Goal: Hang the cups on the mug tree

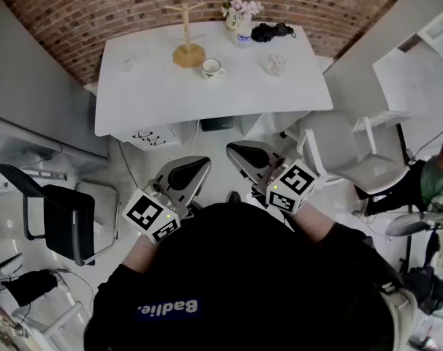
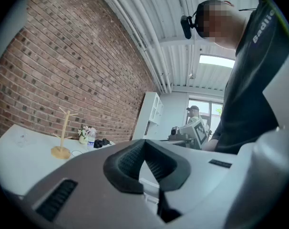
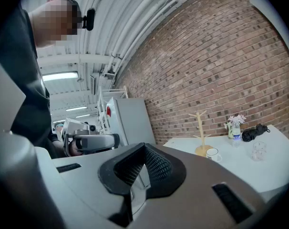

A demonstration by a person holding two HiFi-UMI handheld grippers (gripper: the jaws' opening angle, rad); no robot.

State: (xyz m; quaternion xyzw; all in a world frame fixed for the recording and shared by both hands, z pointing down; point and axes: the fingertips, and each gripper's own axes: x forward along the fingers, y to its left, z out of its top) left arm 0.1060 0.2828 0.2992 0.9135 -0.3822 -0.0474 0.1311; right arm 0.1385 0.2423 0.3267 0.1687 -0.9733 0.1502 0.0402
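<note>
The wooden mug tree stands bare at the back of the white table. A white cup sits just right of its base, and a clear glass cup stands further right. Both grippers are held close to my body, well short of the table. My left gripper is shut with nothing in it, and so is my right gripper. From the left gripper the mug tree shows far off at the left. From the right gripper the tree, white cup and glass appear at the right.
A vase of flowers and a black bundle sit at the table's far edge, and a small clear glass at its left. A black chair stands at my left, a white chair at my right. Another person is at the far right.
</note>
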